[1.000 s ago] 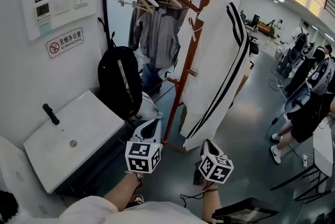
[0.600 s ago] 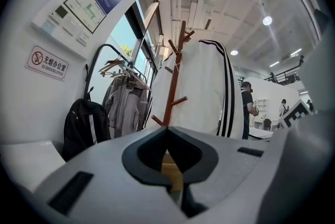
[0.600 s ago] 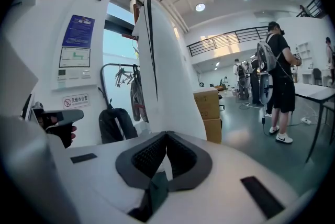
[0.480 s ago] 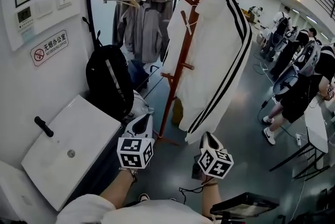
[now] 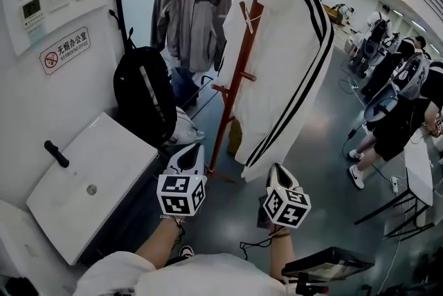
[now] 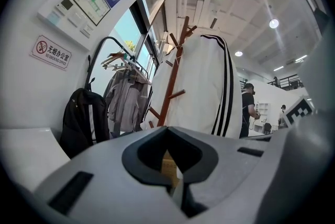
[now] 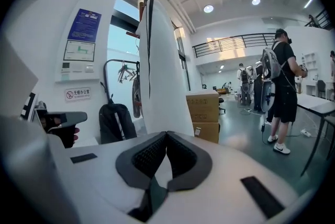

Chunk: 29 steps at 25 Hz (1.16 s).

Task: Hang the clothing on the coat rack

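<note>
Head view: we see the white striped jacket (image 5: 284,66) hung on the wooden coat rack (image 5: 239,73). A black backpack (image 5: 144,94) is to its left and a person (image 5: 408,115) off right. The left hand-held gripper (image 5: 194,149) and right hand-held gripper (image 5: 275,169) are below the jacket, not touching it.
Left gripper view: jaws together, nothing held.
Right gripper view: jaws together, empty. Cardboard boxes (image 7: 203,113) stand behind the jacket.
</note>
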Available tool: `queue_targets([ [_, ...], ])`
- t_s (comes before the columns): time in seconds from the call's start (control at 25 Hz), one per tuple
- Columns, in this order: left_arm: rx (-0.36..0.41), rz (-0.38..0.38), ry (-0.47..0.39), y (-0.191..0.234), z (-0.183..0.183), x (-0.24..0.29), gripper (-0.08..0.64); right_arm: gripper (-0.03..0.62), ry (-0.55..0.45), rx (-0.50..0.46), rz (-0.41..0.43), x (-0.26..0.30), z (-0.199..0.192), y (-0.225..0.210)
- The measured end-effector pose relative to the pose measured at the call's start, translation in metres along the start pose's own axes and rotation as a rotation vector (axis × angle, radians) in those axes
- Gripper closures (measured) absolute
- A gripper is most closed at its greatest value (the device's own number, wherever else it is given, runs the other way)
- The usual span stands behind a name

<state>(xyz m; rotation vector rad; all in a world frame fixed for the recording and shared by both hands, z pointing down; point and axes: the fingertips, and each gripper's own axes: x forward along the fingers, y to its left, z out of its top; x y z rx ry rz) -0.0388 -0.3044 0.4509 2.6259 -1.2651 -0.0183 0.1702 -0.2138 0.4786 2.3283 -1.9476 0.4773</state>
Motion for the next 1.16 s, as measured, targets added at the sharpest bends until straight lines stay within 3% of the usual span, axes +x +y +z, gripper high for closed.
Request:
queue_targets([
  [0.4,0.023,0.039,0.001,-0.011,0.005,0.001,0.552,0.571,0.004,-0.075,0.041,0.004,0.004,-0.002],
  [1.16,0.011,0.051,0.015,-0.02,-0.01,-0.012,0.552,0.571,0.031,-0.087,0.061,-0.01,-0.01,-0.004],
])
